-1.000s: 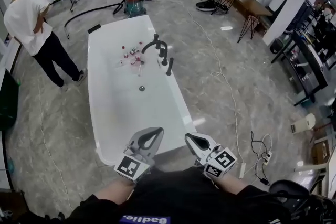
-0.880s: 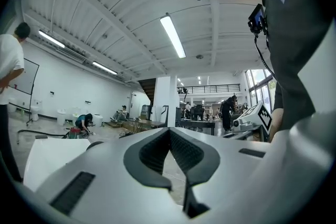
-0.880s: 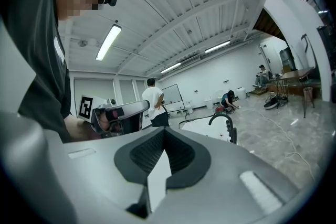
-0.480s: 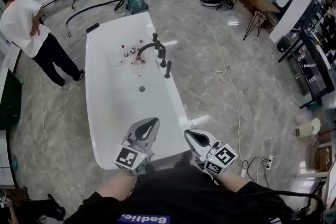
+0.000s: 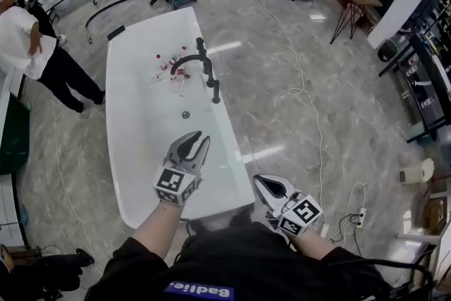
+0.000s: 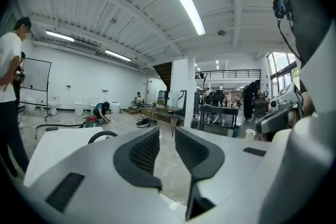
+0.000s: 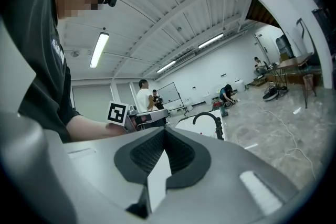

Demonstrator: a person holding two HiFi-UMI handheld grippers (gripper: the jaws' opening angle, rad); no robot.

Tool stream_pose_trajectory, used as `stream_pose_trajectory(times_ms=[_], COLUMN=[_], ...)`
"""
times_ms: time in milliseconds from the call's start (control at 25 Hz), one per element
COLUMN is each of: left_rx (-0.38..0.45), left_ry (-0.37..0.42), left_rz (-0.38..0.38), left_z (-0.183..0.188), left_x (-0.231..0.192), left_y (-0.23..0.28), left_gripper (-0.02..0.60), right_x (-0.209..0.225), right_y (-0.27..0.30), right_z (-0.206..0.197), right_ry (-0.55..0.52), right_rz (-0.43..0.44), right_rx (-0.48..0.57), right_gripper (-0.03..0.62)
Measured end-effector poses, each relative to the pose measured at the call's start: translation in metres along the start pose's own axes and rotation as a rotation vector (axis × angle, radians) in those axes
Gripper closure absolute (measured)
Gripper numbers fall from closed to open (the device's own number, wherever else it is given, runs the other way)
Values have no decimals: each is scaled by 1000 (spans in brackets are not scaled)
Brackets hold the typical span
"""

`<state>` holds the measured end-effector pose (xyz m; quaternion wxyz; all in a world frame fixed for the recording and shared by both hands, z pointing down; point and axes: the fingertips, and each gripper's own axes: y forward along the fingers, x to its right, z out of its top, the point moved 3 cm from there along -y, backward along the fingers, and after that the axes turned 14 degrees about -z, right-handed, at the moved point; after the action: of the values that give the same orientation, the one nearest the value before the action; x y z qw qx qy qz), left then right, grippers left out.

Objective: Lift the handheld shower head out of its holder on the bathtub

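Jaws on my left gripper (image 5: 197,140) have just been opening and stand apart with nothing between them, while those of my right gripper (image 5: 263,183) are pressed together and empty. From the head view, the left gripper hangs over the near end of the long white freestanding bathtub (image 5: 137,173), and the right one sits lower, just off the tub's near right corner above the grey marble floor (image 5: 296,53). The slim black handheld shower head (image 5: 215,91) stands upright in its holder on the tub's right rim, nearest me among the black fittings beside the arched black faucet (image 5: 189,61), well apart from both grippers. A person in a white shirt (image 5: 21,35) stands left of the tub. In the left gripper view, my left gripper (image 6: 167,136) shows open floor through its gap, with the faucet's arch (image 6: 102,135) off to the left. In the right gripper view, my right gripper (image 7: 164,131) shows its dark pads meeting, the faucet (image 7: 207,118) ahead.
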<state>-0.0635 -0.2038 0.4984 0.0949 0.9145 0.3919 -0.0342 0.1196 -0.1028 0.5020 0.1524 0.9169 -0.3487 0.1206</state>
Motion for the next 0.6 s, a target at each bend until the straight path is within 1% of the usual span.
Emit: stream_pose_trajectory(times_ms=[240,600], left_rx=[-48,-112], left_ry=[-20,-30], left_rz=[19,16], left_z=[-19,-43], left_x=[-39,-90], left_y=[44,91], left_gripper=[476,441], right_x=[27,43], right_y=[7,15], right_z=[-4,-14], right_ry=[21,56], right_rz=[-27,-69], right_rx=[-17,-56], right_gripper=[602,602])
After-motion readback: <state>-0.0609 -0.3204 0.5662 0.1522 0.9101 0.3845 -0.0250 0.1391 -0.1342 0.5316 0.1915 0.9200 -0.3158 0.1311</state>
